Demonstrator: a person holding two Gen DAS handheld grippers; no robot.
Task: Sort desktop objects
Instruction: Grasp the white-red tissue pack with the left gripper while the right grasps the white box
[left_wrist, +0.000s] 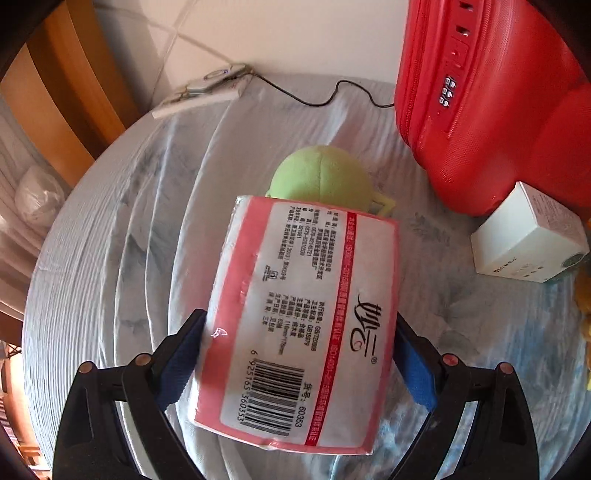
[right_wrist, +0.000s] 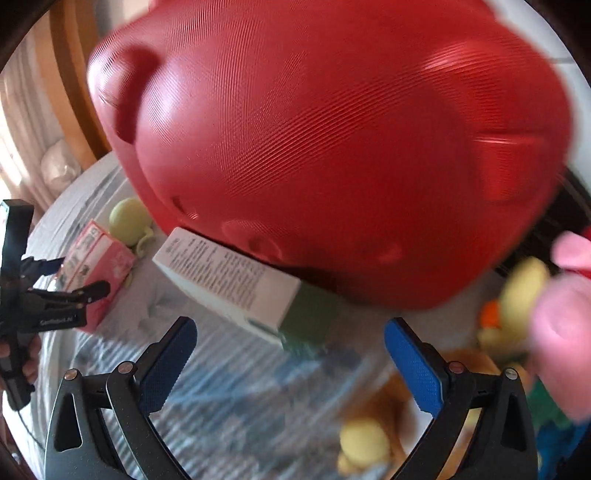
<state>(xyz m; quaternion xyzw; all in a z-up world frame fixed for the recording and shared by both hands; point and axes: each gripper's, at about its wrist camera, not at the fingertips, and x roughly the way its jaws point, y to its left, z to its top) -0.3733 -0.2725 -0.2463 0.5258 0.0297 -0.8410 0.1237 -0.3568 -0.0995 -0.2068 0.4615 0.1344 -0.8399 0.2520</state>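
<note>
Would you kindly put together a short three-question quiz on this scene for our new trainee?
1. True or false: the left gripper holds the pink tissue pack.
2. What lies just beyond the pack? A) green plush toy B) a mug C) a book
3. Fill in: the right gripper is ____, with nothing between its jaws.

Key: 1 true; 2 A; 3 open. The white box sits against the red suitcase, ahead of the right gripper.

tissue pack (left_wrist: 303, 317) label reads "60353", barcode "6925165360353".
</note>
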